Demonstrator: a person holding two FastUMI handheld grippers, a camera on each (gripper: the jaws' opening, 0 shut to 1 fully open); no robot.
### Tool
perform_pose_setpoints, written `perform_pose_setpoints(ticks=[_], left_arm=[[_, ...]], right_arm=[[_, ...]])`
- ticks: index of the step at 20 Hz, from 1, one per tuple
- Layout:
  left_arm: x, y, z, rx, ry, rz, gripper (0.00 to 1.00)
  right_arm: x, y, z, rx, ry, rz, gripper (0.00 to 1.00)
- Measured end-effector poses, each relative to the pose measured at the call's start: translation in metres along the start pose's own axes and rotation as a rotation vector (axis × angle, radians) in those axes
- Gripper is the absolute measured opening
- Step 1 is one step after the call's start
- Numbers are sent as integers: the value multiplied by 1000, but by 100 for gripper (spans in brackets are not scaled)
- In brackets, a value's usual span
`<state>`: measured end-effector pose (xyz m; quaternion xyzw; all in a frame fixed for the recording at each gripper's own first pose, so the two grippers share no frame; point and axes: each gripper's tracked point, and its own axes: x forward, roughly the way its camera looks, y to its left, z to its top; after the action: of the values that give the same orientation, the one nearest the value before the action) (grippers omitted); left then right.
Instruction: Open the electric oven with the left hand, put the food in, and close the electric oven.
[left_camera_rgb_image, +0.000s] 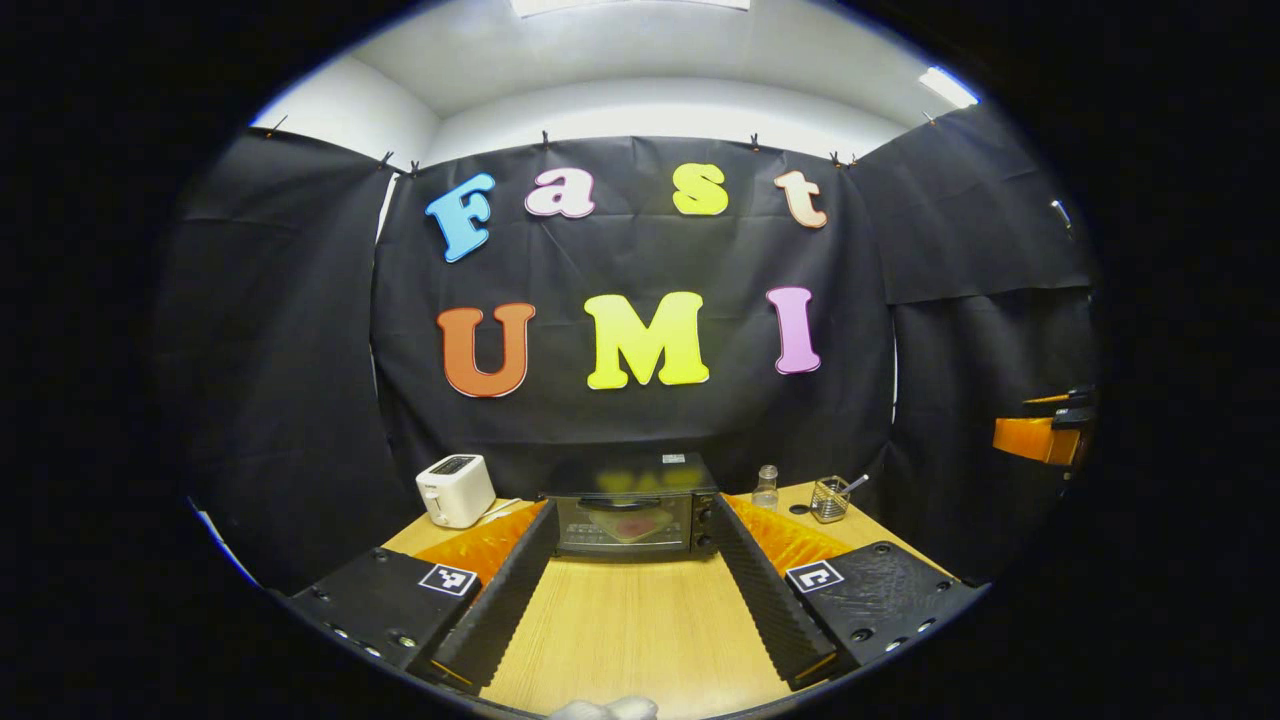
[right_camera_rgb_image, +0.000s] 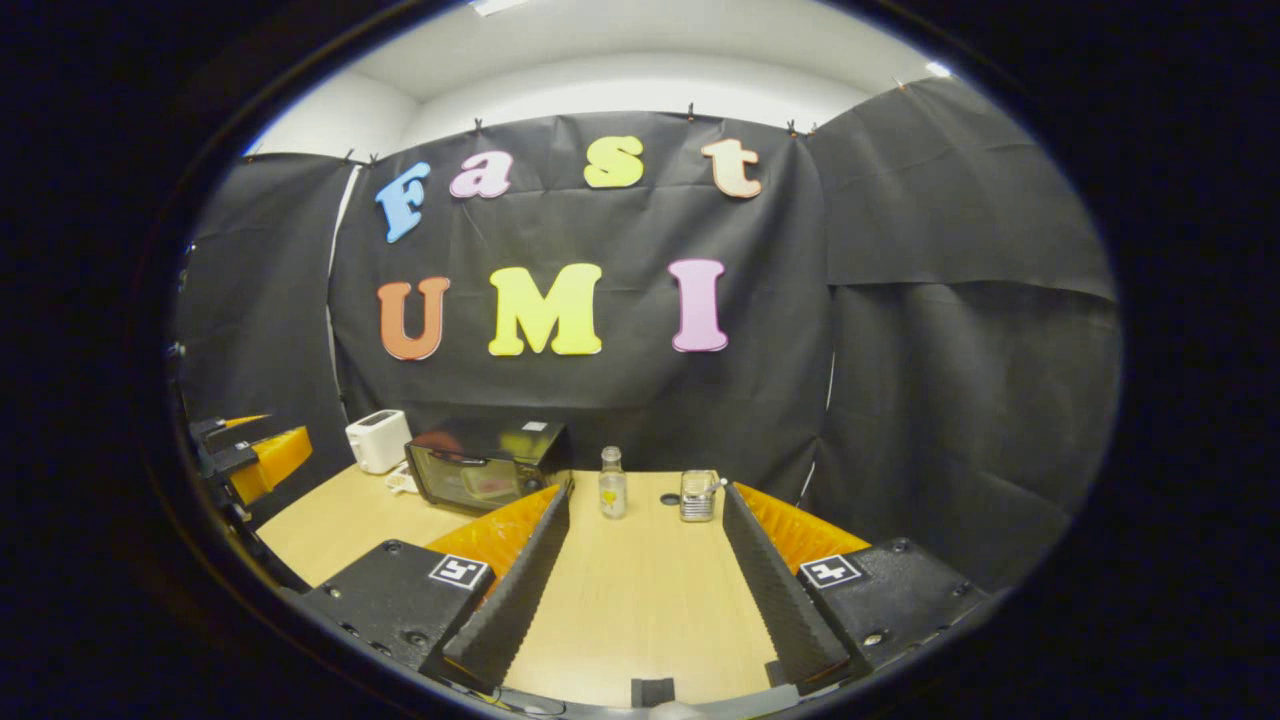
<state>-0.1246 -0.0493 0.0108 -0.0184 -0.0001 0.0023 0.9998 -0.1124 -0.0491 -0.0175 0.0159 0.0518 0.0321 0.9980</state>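
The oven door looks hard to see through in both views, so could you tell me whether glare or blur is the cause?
Left gripper view: the oven is sharp, and its dark glass mirrors the coloured wall while a reddish shape shows dimly inside. Right gripper view: the oven sits off-centre, and fisheye distortion angles it, with reflections on the top and door.

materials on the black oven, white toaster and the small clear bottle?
Black electric oven: likely painted metal with a glossy glass door, which shows reflections. White toaster: smooth casing with a soft sheen, probably plastic. Small clear bottle: see-through, glass or clear plastic, can't tell which.
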Motion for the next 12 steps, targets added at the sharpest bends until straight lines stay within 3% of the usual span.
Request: perform_pose_setpoints(ticks=[7,8,10,12], left_arm=[[-34,-37,15,13,-31,5,96],[-39,-42,15,13,-32,6,100],[-45,-47,15,16,-29,10,96],[-52,-49,16,17,-27,14,100]], right_arm=[[-29,-30,-6,13,-15,16,96],[-33,-34,-6,13,-20,16,98],[-38,-39,-8,19,-23,19,96],[-40,-38,-12,31,-19,31,96]])
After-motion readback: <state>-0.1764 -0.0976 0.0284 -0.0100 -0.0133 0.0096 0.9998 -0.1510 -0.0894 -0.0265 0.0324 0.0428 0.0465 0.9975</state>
